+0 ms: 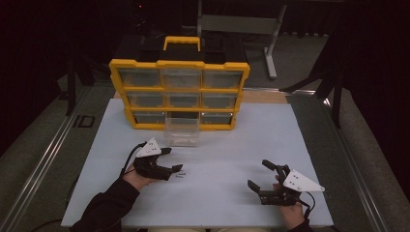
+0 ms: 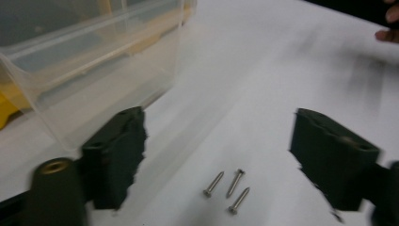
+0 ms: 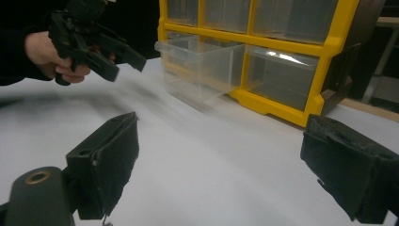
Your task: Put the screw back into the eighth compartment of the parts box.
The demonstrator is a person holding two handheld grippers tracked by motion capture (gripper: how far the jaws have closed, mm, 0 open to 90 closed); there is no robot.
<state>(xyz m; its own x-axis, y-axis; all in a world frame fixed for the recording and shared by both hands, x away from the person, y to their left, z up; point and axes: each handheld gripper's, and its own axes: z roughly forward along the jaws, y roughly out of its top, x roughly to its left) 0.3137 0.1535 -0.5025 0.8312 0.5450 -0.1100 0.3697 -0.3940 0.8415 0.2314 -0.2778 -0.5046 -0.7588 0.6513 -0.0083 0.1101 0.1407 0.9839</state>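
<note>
On the white table [image 1: 241,145], you are holding the left gripper [image 1: 175,160] at about 8 o'clock from the table's centre, with its jaws standing apart and nothing pressing against the pads. Three small screws [image 2: 227,186] are lying loose on the table between those jaws in the left gripper view, touching neither pad; in the high view they are resting just beside the jaw tips, toward 3 o'clock. A clear plastic drawer [image 1: 182,131] is sitting pulled out of the yellow organizer [image 1: 180,89], at 12 o'clock from the left gripper and near it. You are keeping the right gripper [image 1: 260,176] at about 4 o'clock on the table, well apart from the screws, with its jaws standing wide and gripping nothing.
</note>
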